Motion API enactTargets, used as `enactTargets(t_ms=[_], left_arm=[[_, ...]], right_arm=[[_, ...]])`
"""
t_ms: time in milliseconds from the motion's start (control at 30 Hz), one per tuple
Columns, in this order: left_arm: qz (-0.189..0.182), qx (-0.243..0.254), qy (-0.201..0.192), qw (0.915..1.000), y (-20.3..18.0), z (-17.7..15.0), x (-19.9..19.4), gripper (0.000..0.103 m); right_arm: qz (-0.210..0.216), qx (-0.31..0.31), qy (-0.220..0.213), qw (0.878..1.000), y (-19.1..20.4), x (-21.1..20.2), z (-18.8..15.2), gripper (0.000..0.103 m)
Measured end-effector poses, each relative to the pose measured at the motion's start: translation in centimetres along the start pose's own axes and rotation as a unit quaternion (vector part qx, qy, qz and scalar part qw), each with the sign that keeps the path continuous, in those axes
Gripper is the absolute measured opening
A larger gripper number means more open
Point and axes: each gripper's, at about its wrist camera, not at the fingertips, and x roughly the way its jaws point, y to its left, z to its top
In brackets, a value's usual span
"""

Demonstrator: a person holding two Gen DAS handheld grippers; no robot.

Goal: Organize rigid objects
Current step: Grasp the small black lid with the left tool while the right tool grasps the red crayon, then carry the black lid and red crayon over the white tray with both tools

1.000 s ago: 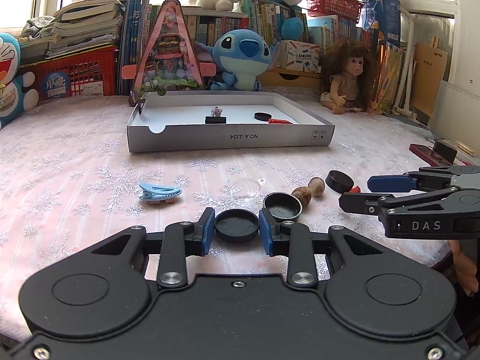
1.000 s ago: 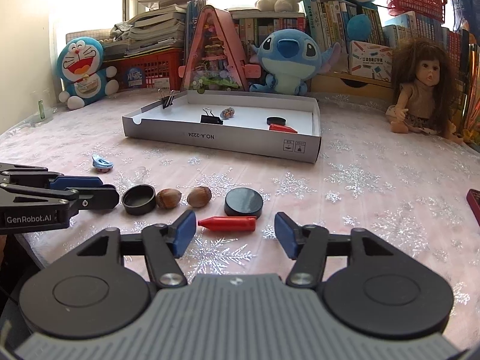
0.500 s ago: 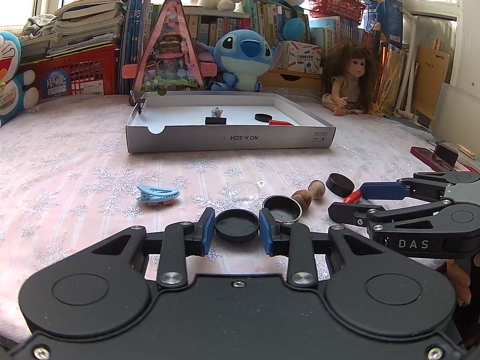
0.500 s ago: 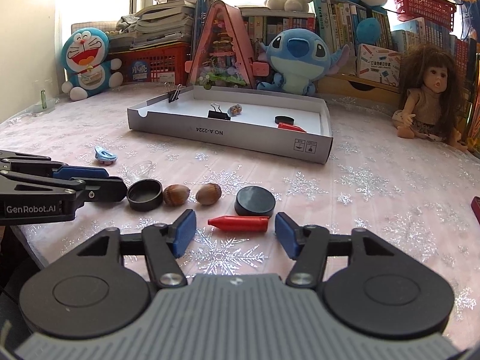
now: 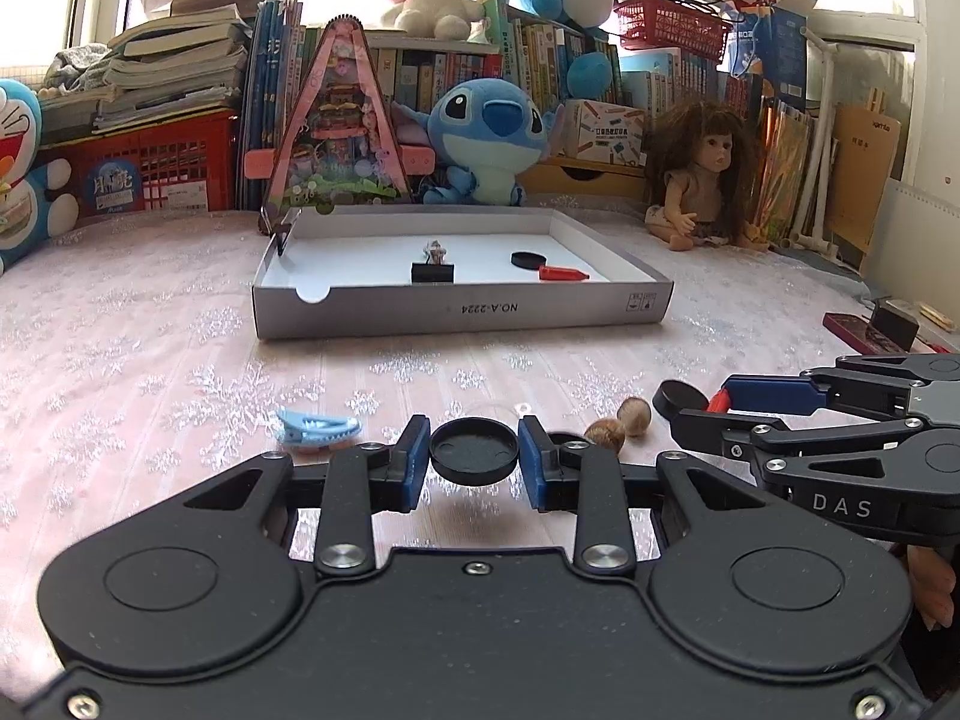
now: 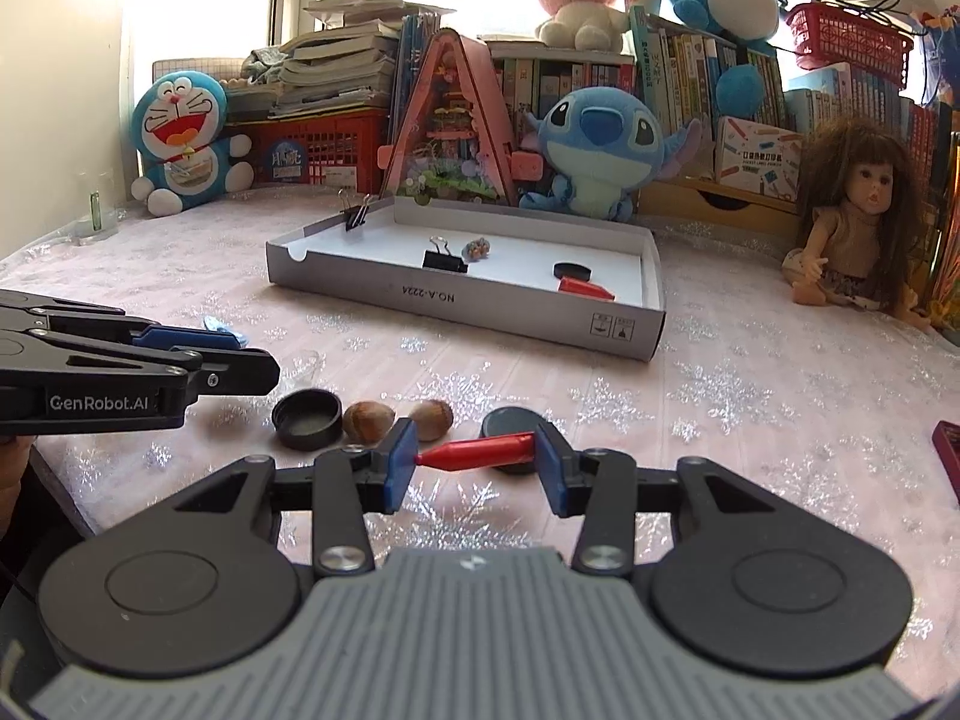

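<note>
Between right hand-held gripper (image 6: 475,457) closing pads, red crayon (image 6: 477,453) (left view hides it), left hand-held gripper (image 5: 474,456) clamping black lid (image 5: 474,451).

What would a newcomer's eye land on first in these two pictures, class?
Probably the left tongs, shut on a round black lid in the foreground, and the right tongs, closing end to end on a red crayon. Behind them a shallow white box sits mid-table, with a blue plush toy behind it.

Your left gripper (image 5: 474,461) clamps a black round lid (image 5: 474,451) above the snowflake tablecloth (image 5: 150,348). At right, your right gripper (image 5: 708,414) closes by a black disc (image 5: 678,397), two nuts (image 5: 621,423) between.
</note>
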Motion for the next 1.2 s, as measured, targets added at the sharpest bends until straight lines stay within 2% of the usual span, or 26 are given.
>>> enactTargets(t_ms=[533, 900, 1200], left_arm=[[0.017, -0.017, -0.024, 0.9994, 1.1, 6.7, 2.6, 0.03], [0.023, -0.042, -0.032, 0.9983, 1.9, 11.5, 7.2, 0.03], [0.052, -0.054, -0.02, 0.997, 2.6, 13.2, 12.4, 0.03]], right_arm=[[-0.035, 0.049, -0.01, 0.998, -3.6, 2.1, 4.5, 0.048], [-0.052, 0.085, -0.012, 0.995, -6.2, 6.0, 7.9, 0.048], [-0.064, 0.091, -0.008, 0.994, -6.9, 9.5, 9.7, 0.048]])
